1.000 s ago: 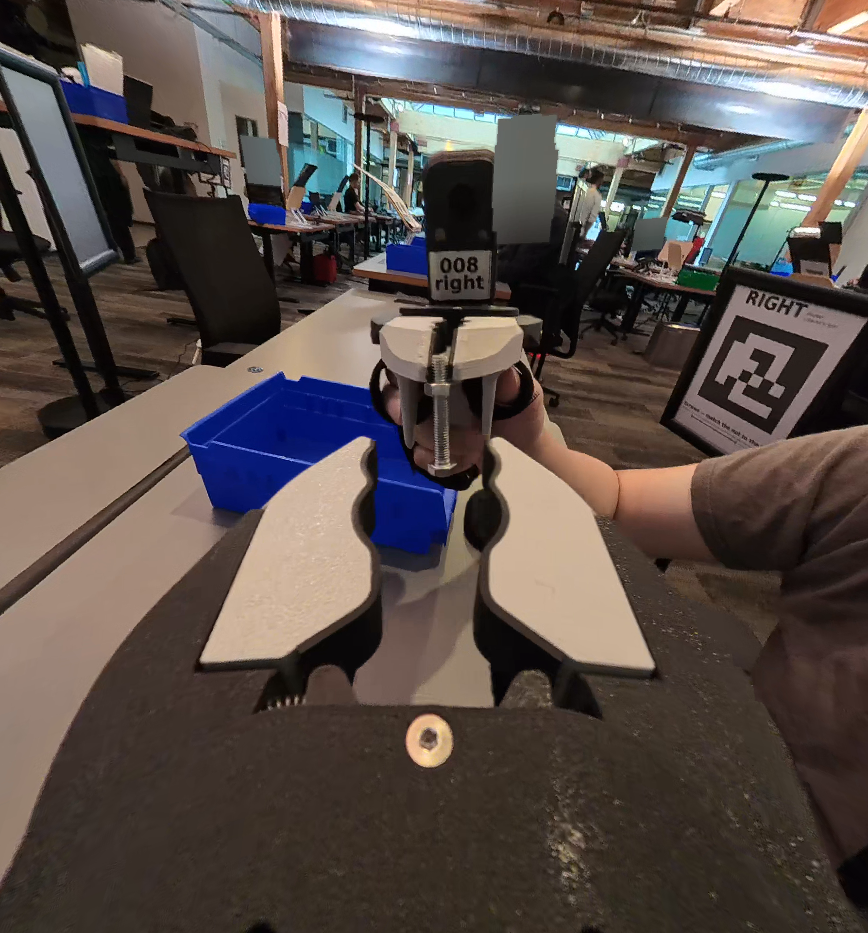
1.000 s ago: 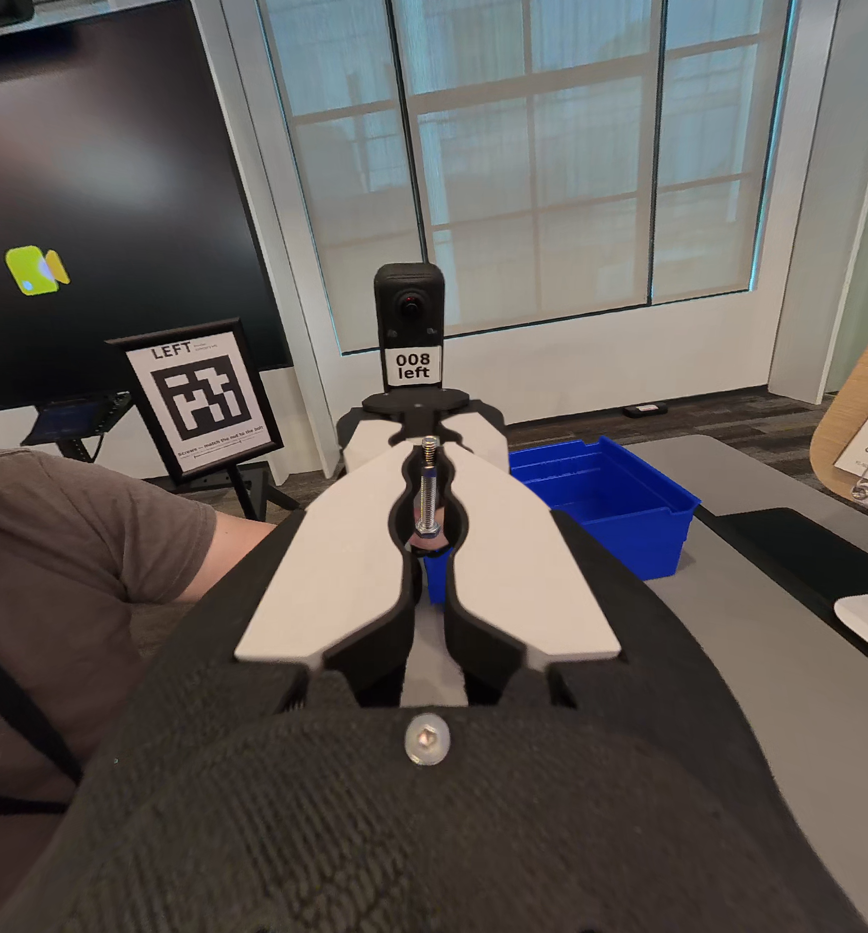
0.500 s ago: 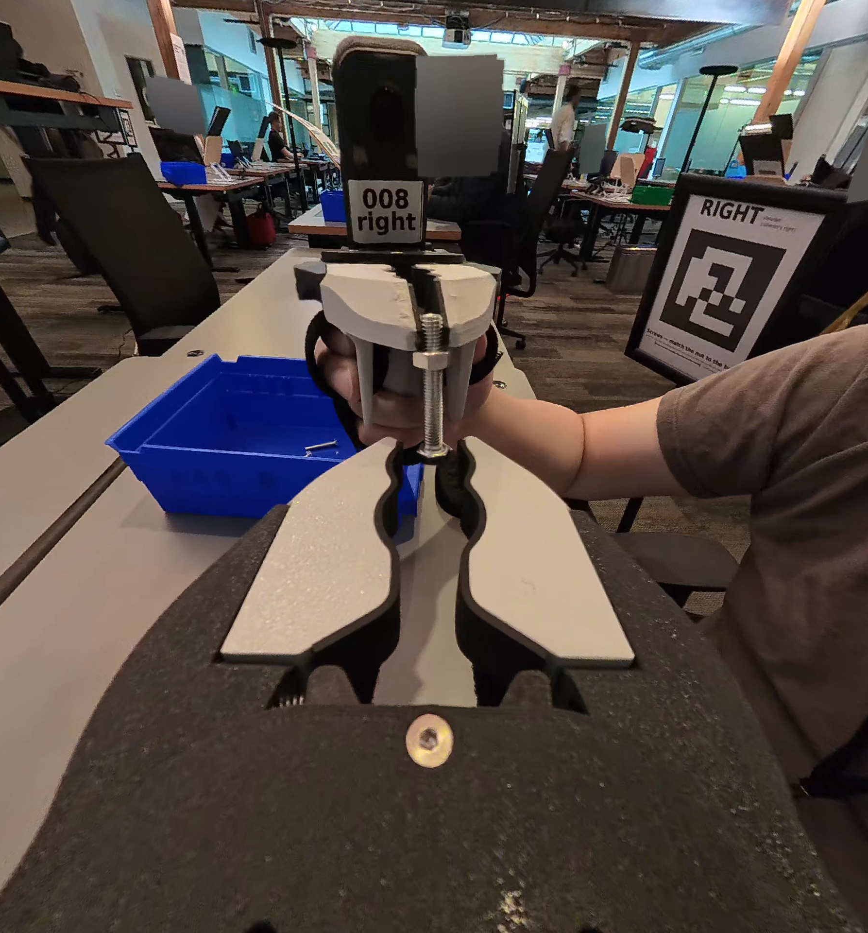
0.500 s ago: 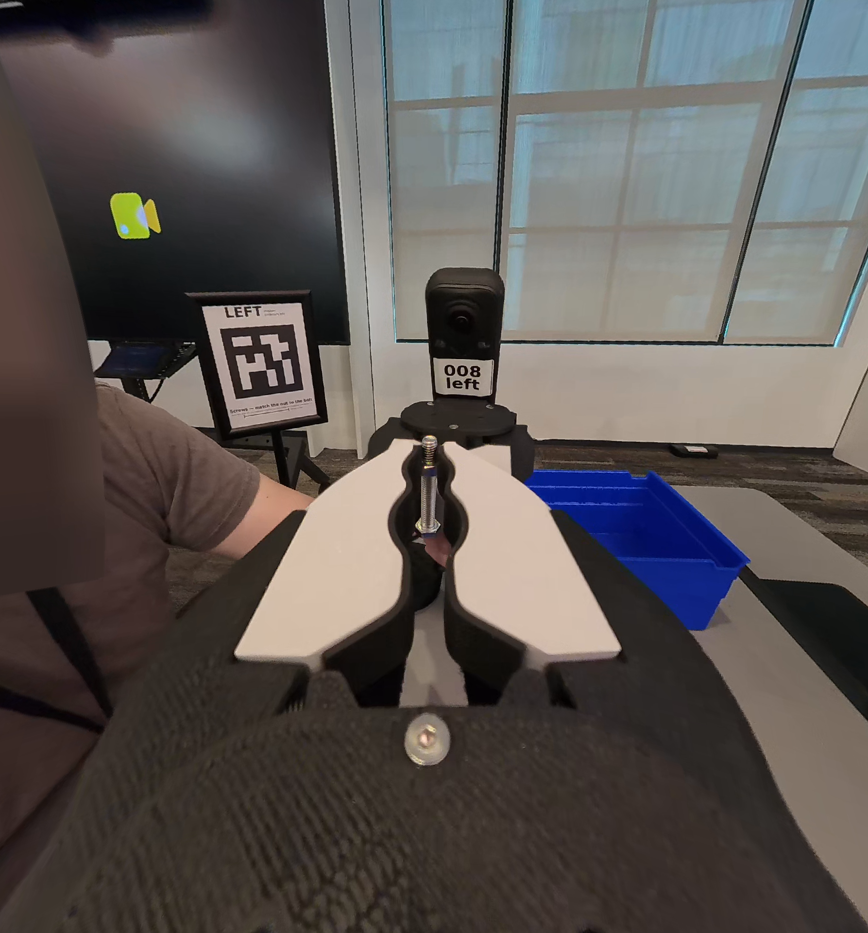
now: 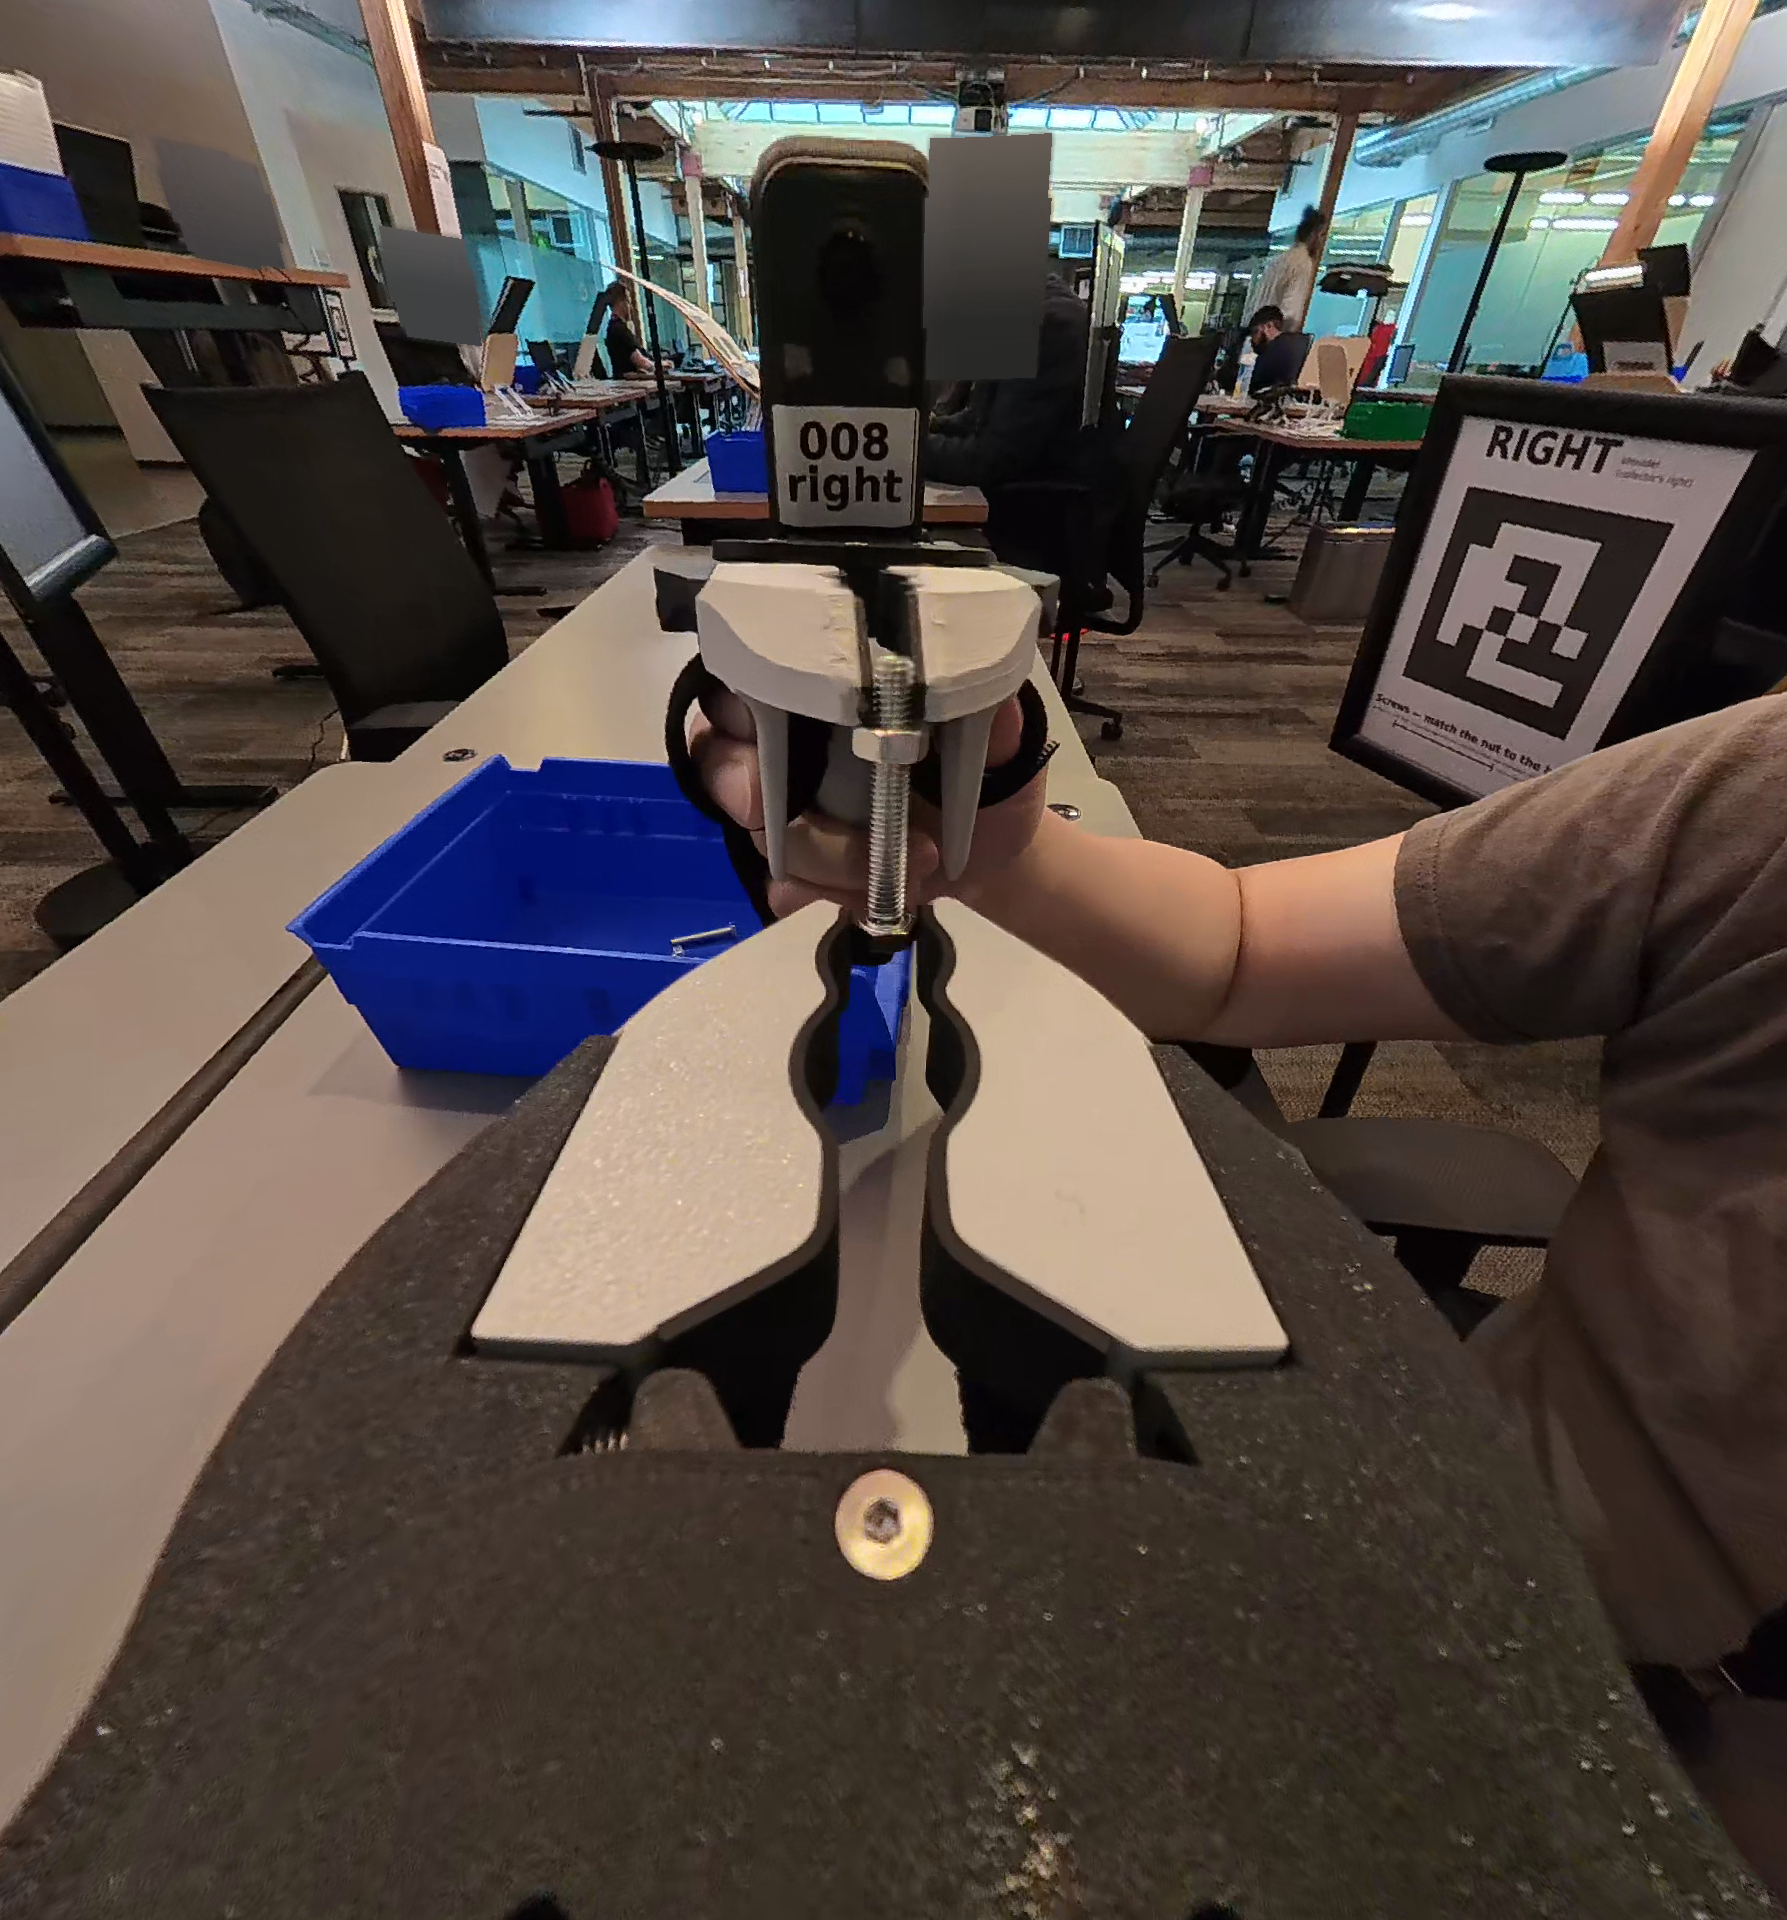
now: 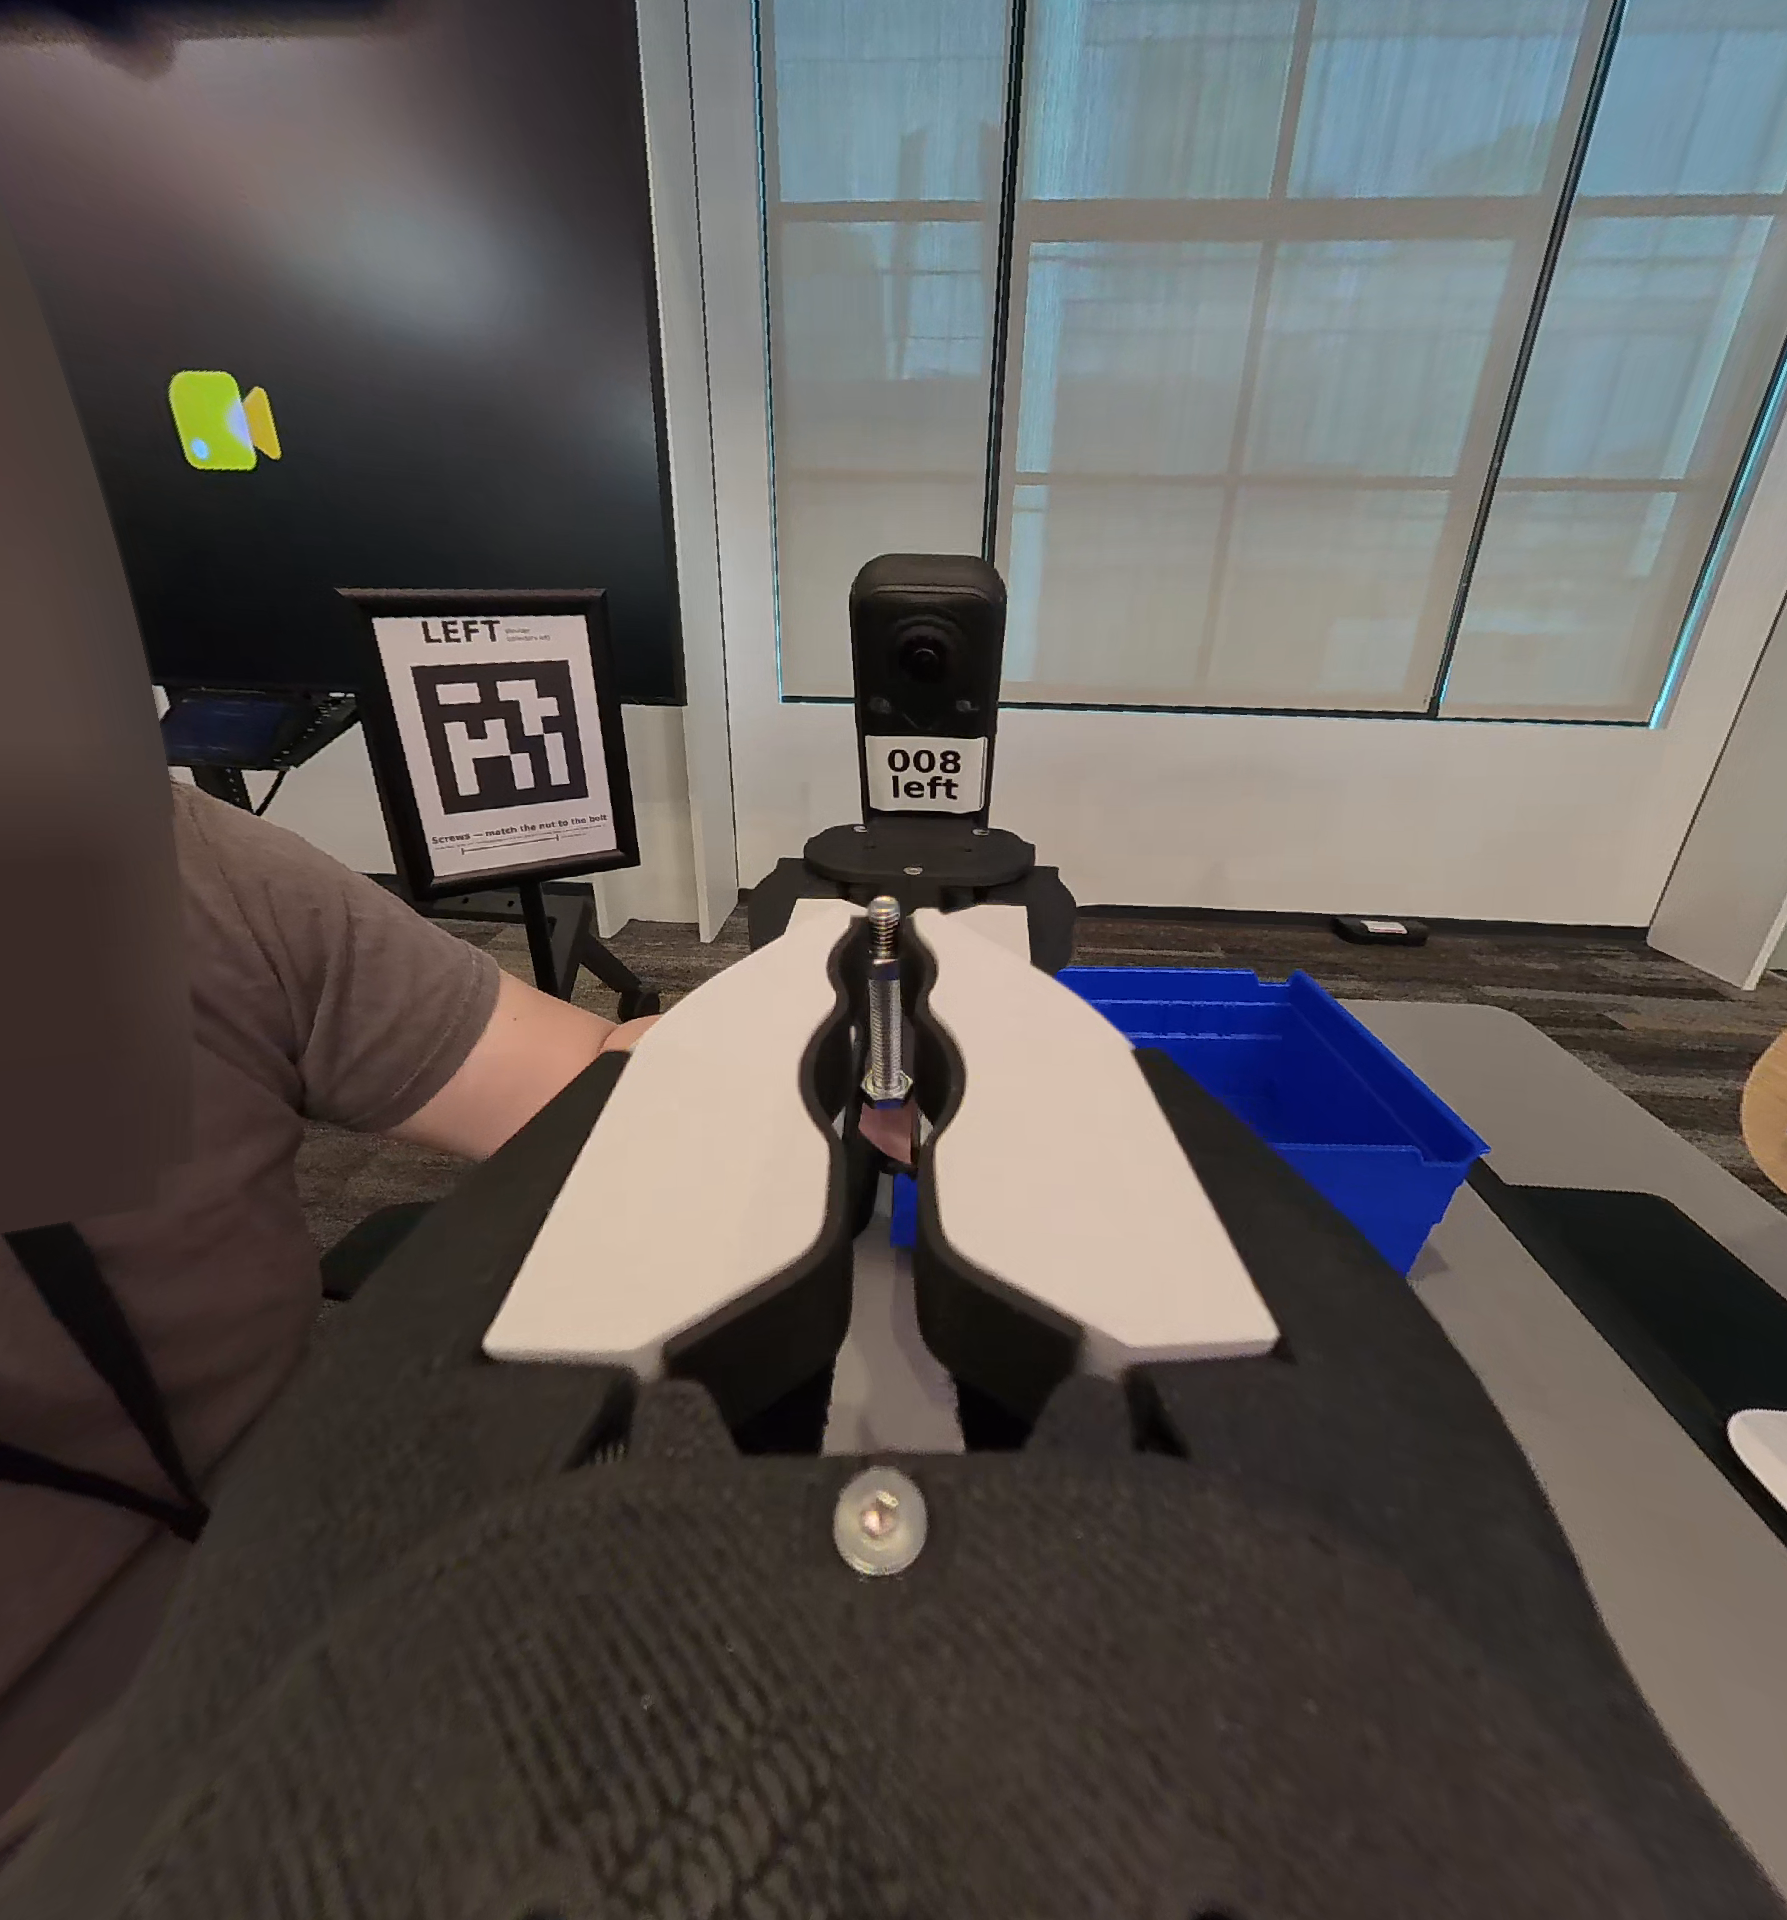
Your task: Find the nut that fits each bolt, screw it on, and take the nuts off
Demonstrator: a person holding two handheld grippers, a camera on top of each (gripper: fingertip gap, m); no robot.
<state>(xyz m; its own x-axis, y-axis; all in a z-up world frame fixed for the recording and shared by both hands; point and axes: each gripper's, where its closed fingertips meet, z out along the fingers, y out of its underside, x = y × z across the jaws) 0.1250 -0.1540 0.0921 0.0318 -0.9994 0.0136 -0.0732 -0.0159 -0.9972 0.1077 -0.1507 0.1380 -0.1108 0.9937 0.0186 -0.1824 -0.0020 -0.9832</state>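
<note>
1. Blue moulded-plastic bin [image 5: 432, 966] on the smooth grey worktop [image 5: 141, 1195], holding one small loose metal pin [image 5: 704, 935]. Anything dropped would probably miss the bin's open mouth and roll across the slick surface.
2. Left hand-held gripper [image 5: 881, 920]: narrowed to a slit, its black-padded tips apparently pinching the lower end of the silver threaded steel bolt [image 5: 887, 831]. So short a bite on hard ridged metal could slip or let the shank swing.
3. The bolt hangs in the air between both tools, above the bin's near corner. Its silver hexagonal nut [image 5: 891, 743] sits near the upper end. If neither tool takes the nut's flats, turning would likely spin the whole bolt.
4. Right hand-held gripper [image 6: 884, 935]: closed on the bolt, with the nut in the scalloped hollow between its fingers. Misaligned axes risk bending or prying the bolt free.
5. Fingers: matte white faceplates over black rubbery pads, with grainy dark foam-like bodies behind.
</note>
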